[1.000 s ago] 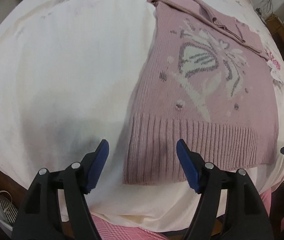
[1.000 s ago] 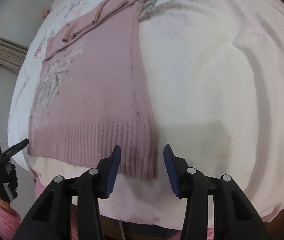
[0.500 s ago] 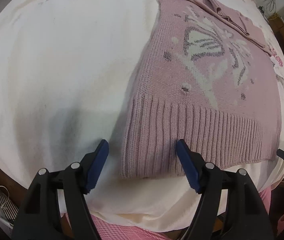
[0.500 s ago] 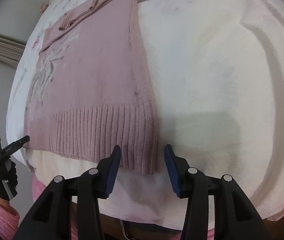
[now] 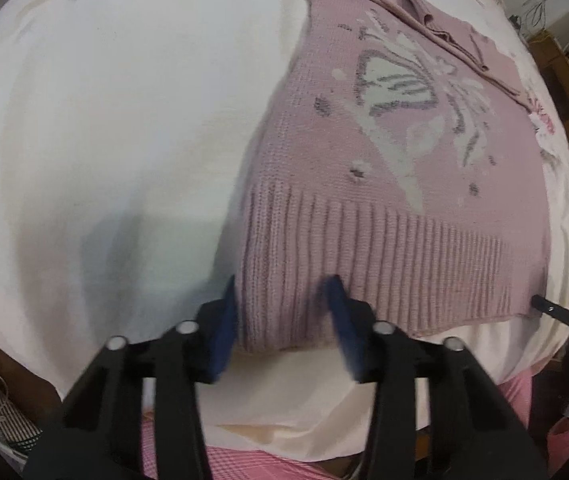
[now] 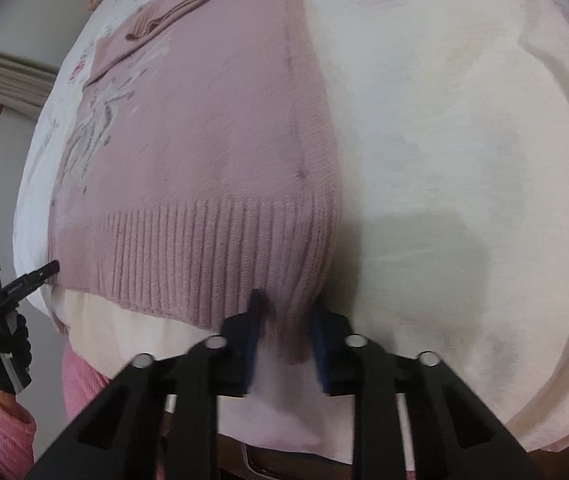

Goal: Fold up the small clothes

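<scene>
Left wrist view: the pink knit sweater (image 5: 396, 152) lies flat on a white bedsheet (image 5: 124, 120), ribbed hem toward the camera, with a white and grey butterfly pattern (image 5: 400, 84) on the front and a sleeve folded across the top. The left gripper (image 5: 284, 312) has its blue pads (image 5: 224, 328) straddling the near left corner of the hem, one pad off the side edge and one over the ribbing. There's a gap between them with fabric in it, but the frame is motion-blurred, so I honestly can't tell if they're clamped yet. Pink checked fabric shows below the sheet edge, and the tip of the other tool pokes in at the far right.

Right wrist view: same sweater (image 6: 204, 140), seen from the other corner. The right gripper (image 6: 284, 320) sits over the near right corner of the ribbed hem, and the knit bunches up into a ridge between the blue pads (image 6: 250, 344). It looks pinched, but again it's blurry and I can't say it's fully clenched. Far left you can see a black-gloved hand (image 6: 6, 356) with a pink sleeve (image 6: 8, 432) holding the other gripper.
</scene>
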A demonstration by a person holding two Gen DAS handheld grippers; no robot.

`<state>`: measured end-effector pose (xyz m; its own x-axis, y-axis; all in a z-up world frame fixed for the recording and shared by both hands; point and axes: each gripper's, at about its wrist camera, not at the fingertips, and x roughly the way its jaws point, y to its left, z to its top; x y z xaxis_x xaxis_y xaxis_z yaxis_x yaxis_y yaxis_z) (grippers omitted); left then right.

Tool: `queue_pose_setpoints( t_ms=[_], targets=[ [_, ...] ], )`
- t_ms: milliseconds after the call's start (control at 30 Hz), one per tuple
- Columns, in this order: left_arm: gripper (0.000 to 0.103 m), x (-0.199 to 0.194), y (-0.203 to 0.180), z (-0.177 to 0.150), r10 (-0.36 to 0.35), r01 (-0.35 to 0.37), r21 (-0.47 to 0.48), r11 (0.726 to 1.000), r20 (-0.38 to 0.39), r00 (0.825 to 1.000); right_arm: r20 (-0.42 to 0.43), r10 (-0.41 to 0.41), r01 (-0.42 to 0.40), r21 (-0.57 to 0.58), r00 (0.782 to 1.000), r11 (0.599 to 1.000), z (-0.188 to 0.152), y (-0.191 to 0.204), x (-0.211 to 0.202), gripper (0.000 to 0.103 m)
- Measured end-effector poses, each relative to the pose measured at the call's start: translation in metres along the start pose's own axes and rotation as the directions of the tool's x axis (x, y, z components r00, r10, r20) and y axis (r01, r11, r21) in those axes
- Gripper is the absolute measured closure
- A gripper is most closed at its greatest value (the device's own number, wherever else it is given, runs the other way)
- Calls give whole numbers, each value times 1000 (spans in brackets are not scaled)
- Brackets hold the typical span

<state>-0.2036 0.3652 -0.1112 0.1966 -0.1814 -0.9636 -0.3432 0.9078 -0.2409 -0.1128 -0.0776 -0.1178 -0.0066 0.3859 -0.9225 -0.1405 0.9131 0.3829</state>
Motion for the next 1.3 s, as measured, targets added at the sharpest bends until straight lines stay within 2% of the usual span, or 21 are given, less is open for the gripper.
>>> queue_pose_setpoints(
  t_ms=[67,100,200,267,333,433,567,700,967,1100,1200,1300],
  targets=[
    [76,0,-1,-2,0,0,5,1000,3,1000,0,10,-10,-4,1000,1000,-1,1,-1,91],
    [87,-2,-1,-2,4,-5,7,1000,3,1000,1,19,-19,-6,1000,1000,-1,1,-2,92],
    [94,-7,-2,-1,-42,42,-11,999,16,999,12,103,-103,-1,995,995,-1,1,-11,93],
    [94,-16,-1,2,-83,84,-26,996,35,996,29,166,-166,8,986,986,1,1,-21,93],
    [95,-28,-4,7,-121,123,-33,992,64,991,55,242,-244,32,969,969,7,-1,-33,93],
    [95,-43,-9,18,-159,164,-35,986,113,981,106,314,-321,53,943,946,19,-5,-52,93],
    [95,-55,-20,49,-156,164,-29,986,172,973,175,376,-395,93,910,914,45,-14,-74,93],
    [95,-50,-19,82,-147,157,-35,987,188,971,198,364,-390,117,910,913,78,-22,-81,93],
    [95,-7,-8,141,-131,148,-109,983,151,980,152,354,-379,190,923,906,138,-35,-51,93],
    [94,9,-3,153,-138,154,-125,980,125,982,121,336,-354,195,934,915,160,-36,-35,93],
    [91,13,3,157,-170,184,-142,972,109,979,97,323,-336,199,942,921,165,-40,-27,91],
    [89,13,18,156,-254,269,-192,944,97,962,86,339,-350,205,937,914,165,-47,-26,87]
  ],
)
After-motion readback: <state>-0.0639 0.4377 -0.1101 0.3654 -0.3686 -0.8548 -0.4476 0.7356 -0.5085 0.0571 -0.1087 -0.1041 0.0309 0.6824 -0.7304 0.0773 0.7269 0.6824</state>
